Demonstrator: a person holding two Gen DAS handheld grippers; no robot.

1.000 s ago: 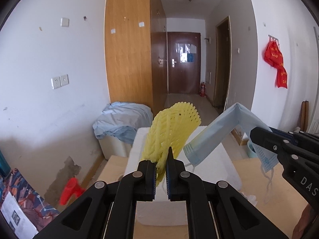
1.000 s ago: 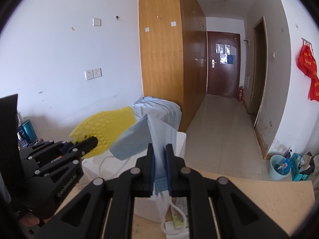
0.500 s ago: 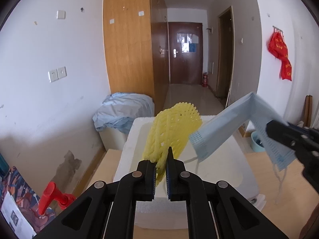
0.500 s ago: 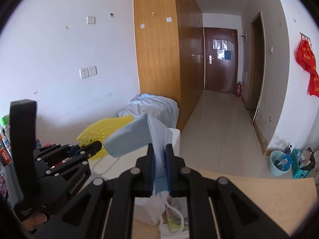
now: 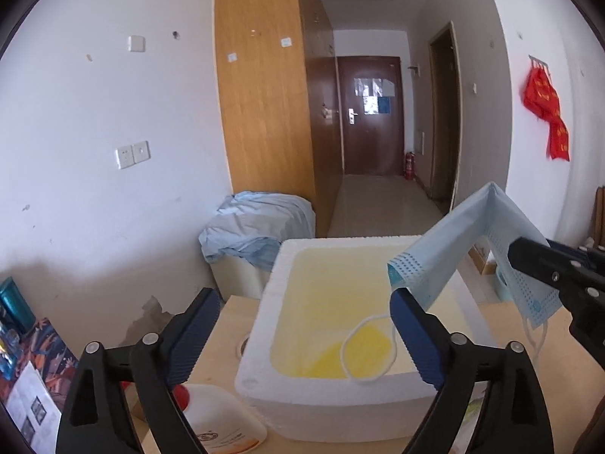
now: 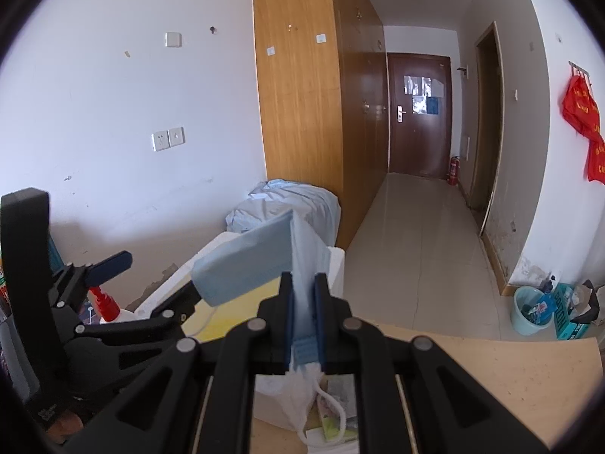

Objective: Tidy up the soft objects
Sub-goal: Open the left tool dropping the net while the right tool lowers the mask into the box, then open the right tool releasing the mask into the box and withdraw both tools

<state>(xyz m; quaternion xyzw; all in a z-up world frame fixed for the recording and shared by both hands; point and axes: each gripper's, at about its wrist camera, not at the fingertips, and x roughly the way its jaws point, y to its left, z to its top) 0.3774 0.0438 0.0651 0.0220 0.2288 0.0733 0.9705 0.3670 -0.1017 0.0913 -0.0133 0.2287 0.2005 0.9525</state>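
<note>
Nearest the left wrist camera, the left gripper (image 5: 302,314) stands with its jaws spread wide, having just been opening, and nothing lies between its blue-padded fingers (image 5: 196,335). Directly beyond and below them sits a white foam box (image 5: 264,335) on a pale wooden table (image 6: 510,363); a blurred patch of yellow foam net (image 5: 366,348) lies on the box floor, toward its near right corner. Beside the box, at the lower left, a white bottle (image 5: 219,422) with a red cap rests on the table. At the right, the right gripper (image 6: 302,310) has its jaws closed tight on a pale blue face mask (image 6: 242,265). The mask is folded over; one half juts leftward above the box, the other hangs down past the pads with its white ear loop (image 6: 332,408) dangling. A second ear loop (image 5: 368,352) of the mask droops into the box, over the yellow net. Behind the box, a crumpled light blue cloth (image 5: 261,223) covers a low container against the white wall. Farther back stand a tall wooden wardrobe (image 5: 261,106) and, at the end of the tiled corridor, a dark brown door (image 5: 370,113). Red fabric (image 5: 544,109) hangs on the right-hand wall.
</note>
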